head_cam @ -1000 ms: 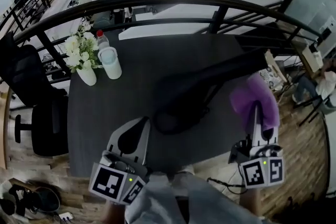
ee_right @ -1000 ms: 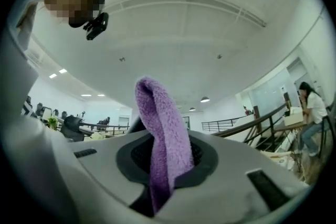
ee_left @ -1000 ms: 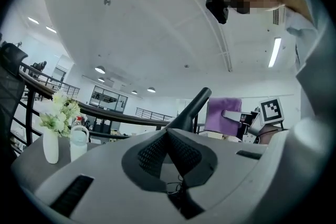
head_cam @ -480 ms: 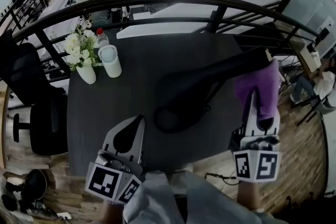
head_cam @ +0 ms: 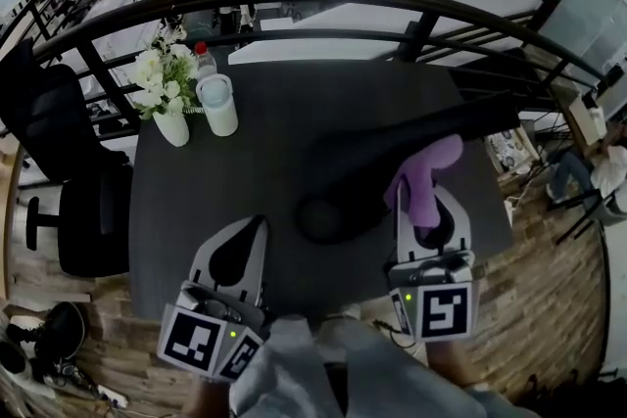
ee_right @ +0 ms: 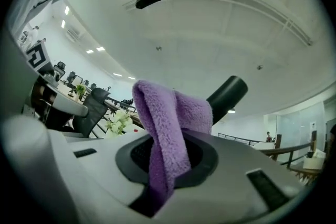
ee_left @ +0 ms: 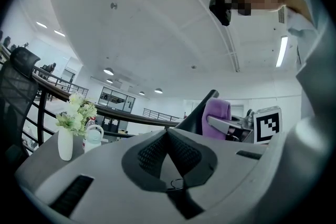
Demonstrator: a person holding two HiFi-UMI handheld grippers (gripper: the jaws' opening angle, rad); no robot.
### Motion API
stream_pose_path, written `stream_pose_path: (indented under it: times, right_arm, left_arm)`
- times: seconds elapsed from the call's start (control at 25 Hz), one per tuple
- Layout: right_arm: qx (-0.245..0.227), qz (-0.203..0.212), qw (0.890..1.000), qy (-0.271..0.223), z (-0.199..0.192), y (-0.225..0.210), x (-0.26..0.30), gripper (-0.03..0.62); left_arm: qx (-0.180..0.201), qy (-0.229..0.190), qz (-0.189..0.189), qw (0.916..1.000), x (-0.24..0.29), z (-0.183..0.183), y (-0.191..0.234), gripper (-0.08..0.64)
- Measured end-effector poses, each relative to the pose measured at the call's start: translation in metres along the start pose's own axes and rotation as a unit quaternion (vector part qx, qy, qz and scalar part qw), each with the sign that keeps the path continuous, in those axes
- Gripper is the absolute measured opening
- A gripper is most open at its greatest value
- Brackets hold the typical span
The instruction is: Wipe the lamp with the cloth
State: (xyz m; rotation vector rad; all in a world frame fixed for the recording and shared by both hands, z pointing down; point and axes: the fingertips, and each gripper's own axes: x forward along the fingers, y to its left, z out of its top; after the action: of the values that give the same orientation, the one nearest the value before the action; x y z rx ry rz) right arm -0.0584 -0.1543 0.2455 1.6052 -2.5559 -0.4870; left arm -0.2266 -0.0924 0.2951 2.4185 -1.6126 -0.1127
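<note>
The wiping step is under way, by my reading: the right gripper is clenching the purple cloth between its jaws, a fold standing up out of them in the right gripper view, and is holding it against or just beside the black lamp; whether cloth and lamp are actually touching I cannot tell. The lamp is lying slantwise across the dark desk, its round base sitting near the middle of the near edge and its long arm reaching toward the far right corner. The left gripper is hovering over the near left part of the desk with its jaws pressed together on nothing, well apart from the lamp. The next move is probably calling for dragging the cloth along the arm with steady pressure, and the idle gripper may be needed to steady the base. At the far left corner a white vase is holding white flowers, a white cup is standing just beside it with contents I cannot make out, and a red-capped bottle is standing behind them
</note>
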Motion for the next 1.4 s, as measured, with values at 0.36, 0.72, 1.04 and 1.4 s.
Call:
stream_pose_path:
  times: [0.36,0.72,1.04,1.4]
  right_arm:
    - [-0.015,0.06,0.997,0.051,-0.024,0.059,0.007,0.049]
    - [-0.05,0.115,0.988,0.094,-0.022,0.119,0.035,0.049]
    - [-0.153,0.154,0.972,0.095,-0.007,0.146,0.068,0.049]
    - [-0.256,0.071,0.957,0.114,0.002,0.097,0.073,0.049]
  left_arm:
    - [-0.007,-0.015,0.009,0.9998,-0.008,0.001,0.007,0.006]
    - [-0.02,-0.008,0.038,0.999,-0.026,-0.003,0.023,0.006]
    - [-0.027,-0.026,0.048,0.9981,-0.038,0.0,0.036,0.006]
    - [-0.027,-0.021,0.032,0.9989,-0.031,-0.001,0.034,0.006]
